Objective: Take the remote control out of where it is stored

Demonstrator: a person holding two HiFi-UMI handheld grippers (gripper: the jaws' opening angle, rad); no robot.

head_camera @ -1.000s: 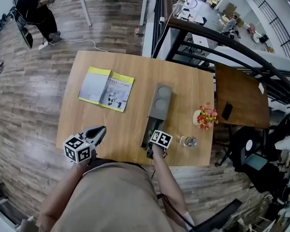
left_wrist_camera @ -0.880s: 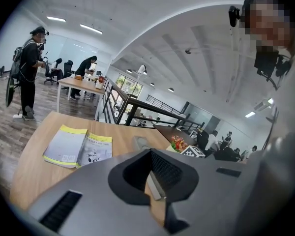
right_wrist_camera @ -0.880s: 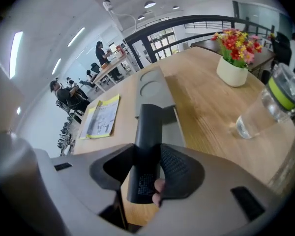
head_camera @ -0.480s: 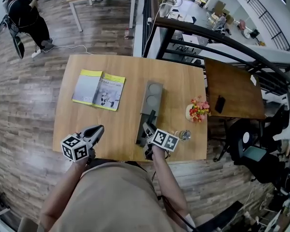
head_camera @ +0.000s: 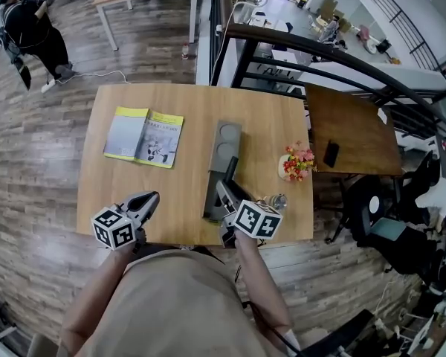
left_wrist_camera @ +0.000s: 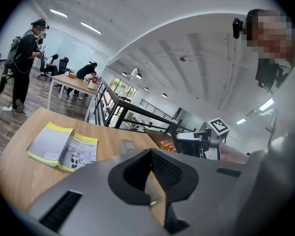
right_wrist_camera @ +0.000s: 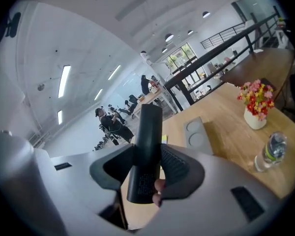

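Note:
A long black remote control stands tilted upward between the jaws of my right gripper, which is shut on its lower part. In the head view the remote is raised above the near half of a long grey holder with two round recesses at its far end. The right gripper hangs over the table's near edge. My left gripper hovers at the near left of the table, its jaws together and nothing between them. The left gripper view shows the same closed jaws.
A yellow-and-grey booklet lies on the wooden table at the left. A vase of flowers and a small water bottle stand right of the holder. A black railing and a second table lie beyond.
The right gripper has risen and drawn back toward the near edge with the remote, which now tilts up out of the grey holder. The left gripper has stayed put.

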